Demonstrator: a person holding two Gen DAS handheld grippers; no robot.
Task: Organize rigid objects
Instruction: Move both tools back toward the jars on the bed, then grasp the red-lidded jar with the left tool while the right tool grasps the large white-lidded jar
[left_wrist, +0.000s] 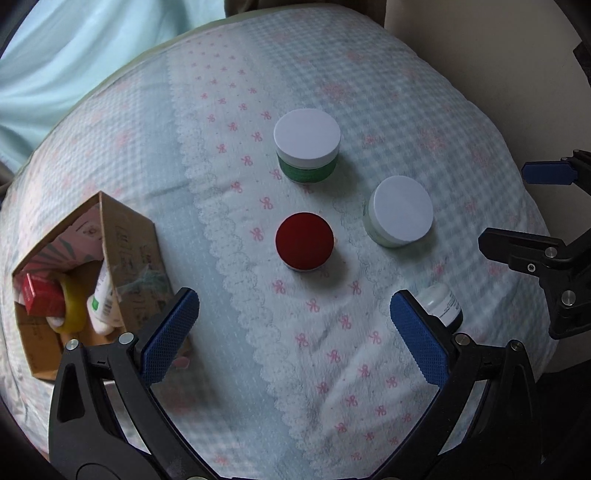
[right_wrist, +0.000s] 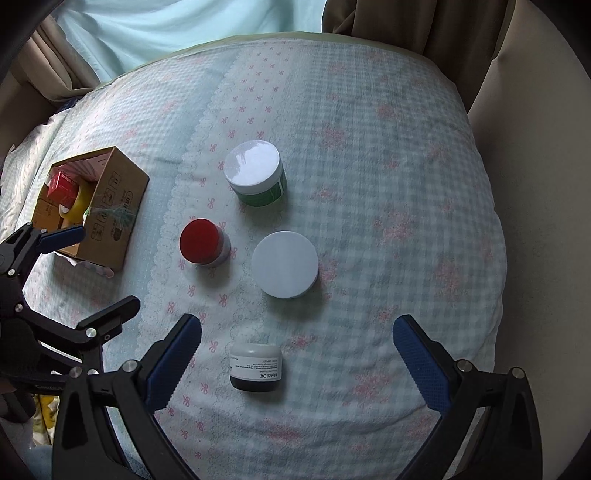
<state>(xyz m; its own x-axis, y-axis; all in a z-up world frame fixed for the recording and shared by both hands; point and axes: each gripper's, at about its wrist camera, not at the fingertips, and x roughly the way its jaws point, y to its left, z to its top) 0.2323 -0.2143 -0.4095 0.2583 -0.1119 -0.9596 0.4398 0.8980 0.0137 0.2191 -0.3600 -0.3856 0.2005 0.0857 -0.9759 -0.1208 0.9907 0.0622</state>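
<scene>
Several jars stand on a bed cover: a red-lidded jar (left_wrist: 304, 242) (right_wrist: 202, 242), a green jar with a white lid (left_wrist: 307, 146) (right_wrist: 255, 172), a pale jar with a white lid (left_wrist: 402, 211) (right_wrist: 284, 264) and a small dark jar with a white label (left_wrist: 443, 304) (right_wrist: 255, 366). My left gripper (left_wrist: 293, 332) is open and empty, above the cover just short of the red-lidded jar. My right gripper (right_wrist: 297, 360) is open, with the small dark jar between its fingers, apart from both pads.
An open cardboard box (left_wrist: 129, 236) (right_wrist: 110, 206) at the left holds a red carton, a yellow tape roll and a white tube. The cover (left_wrist: 332, 369) (right_wrist: 388, 184) has pink bows and checks. A curtain hangs behind; the bed edge curves off at right.
</scene>
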